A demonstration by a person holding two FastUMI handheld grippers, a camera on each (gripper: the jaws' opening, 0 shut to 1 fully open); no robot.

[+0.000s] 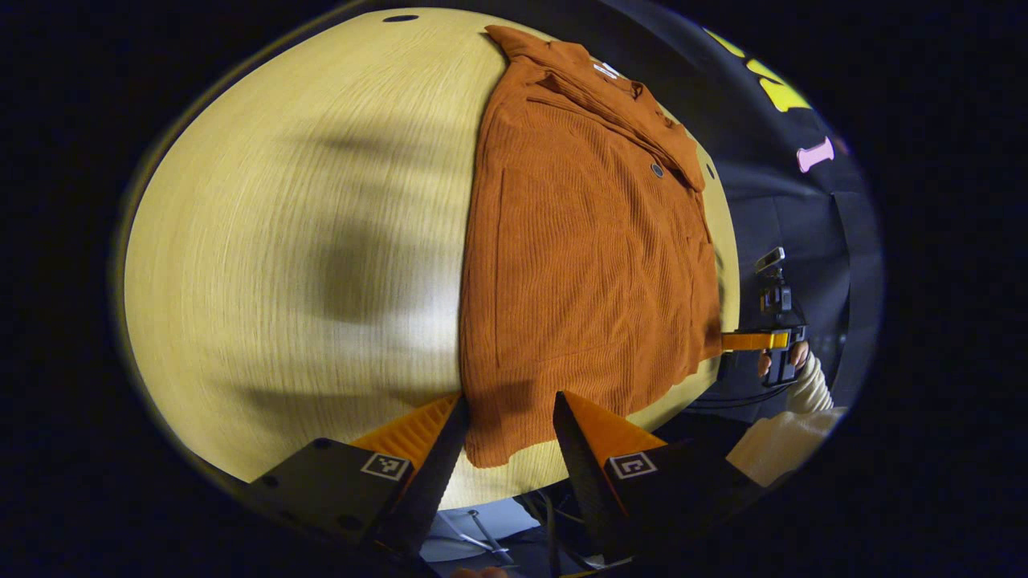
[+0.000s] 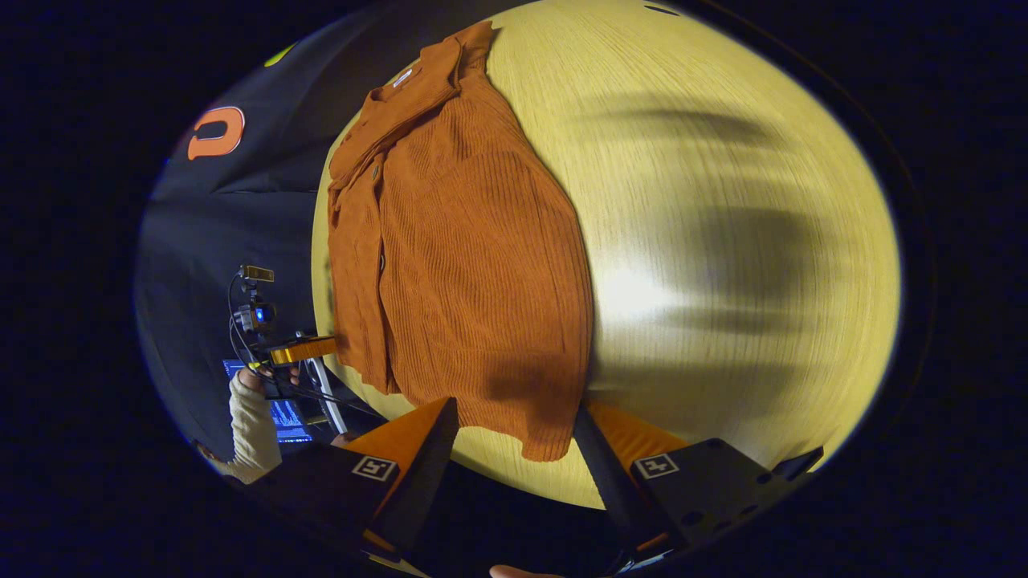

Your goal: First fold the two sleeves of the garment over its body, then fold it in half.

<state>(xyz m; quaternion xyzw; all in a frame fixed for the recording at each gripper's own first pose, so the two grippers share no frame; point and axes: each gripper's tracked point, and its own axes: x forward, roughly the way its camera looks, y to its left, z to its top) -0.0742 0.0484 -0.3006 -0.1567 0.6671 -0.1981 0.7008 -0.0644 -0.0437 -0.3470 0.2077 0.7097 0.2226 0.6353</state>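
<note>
Both hand-held grippers are hanging at the near hem of the garment, one at each corner. Seen in the left gripper view, the left hand-held gripper [image 1: 507, 425] is standing wide open, its two fingers straddling the hem corner of the shirt [image 1: 586, 257] without pressing on it; the cloth is lying loose in the gap. In the same view the right hand-held gripper [image 1: 751, 341] is showing farther off at the bench edge, held by a hand [image 1: 791, 357] in a pale ribbed sleeve [image 1: 811, 385], its tip touching or just beside the opposite hem corner.

From the right gripper view, the right hand-held gripper [image 2: 514, 429] is likewise gaping wide, with the other hem corner of the shirt [image 2: 466, 265] lying between its fingers, ungripped. Off to the side the left hand-held gripper [image 2: 301, 351] is meeting the hem at the bench edge.

That rust-orange ribbed shirt is lying flat on the pale wooden bench [image 1: 305, 241], collar away from the grippers, buttoned front up, sleeves apparently already folded in so the body is forming a long narrow shape. It is sitting close to one edge of the bench [image 2: 723, 241].
</note>
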